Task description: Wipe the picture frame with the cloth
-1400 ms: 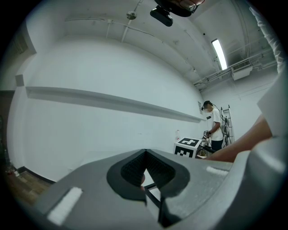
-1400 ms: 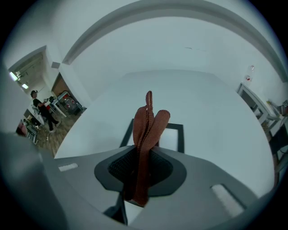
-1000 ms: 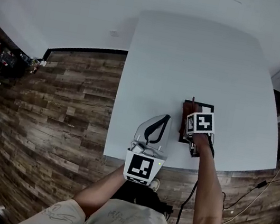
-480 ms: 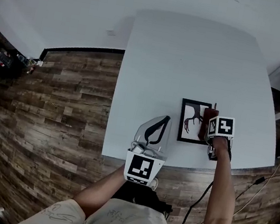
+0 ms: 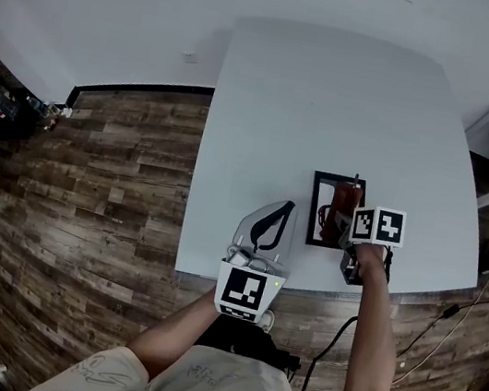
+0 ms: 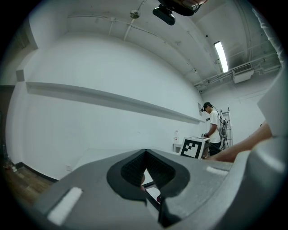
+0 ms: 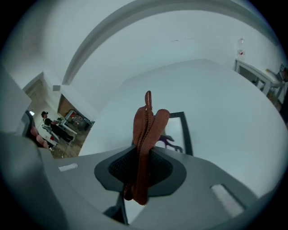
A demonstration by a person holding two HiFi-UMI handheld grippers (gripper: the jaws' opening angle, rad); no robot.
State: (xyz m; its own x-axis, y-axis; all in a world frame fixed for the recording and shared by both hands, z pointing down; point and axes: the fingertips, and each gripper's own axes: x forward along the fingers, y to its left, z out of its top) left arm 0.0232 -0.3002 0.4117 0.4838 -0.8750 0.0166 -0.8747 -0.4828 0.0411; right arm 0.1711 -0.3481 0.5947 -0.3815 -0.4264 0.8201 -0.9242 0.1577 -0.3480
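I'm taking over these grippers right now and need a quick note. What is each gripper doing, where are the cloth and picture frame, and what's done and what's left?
Left gripper: fingers shut, empty, near the white table's front edge, left of the frame.
Right gripper: shut on the rust-red folded cloth, which sticks out past the fingers.
Black-rimmed picture frame: flat on the table, with the cloth over its right side.
Done: cloth gripped and brought to the frame.
Left: wipe the frame. How much is already wiped can't be told.
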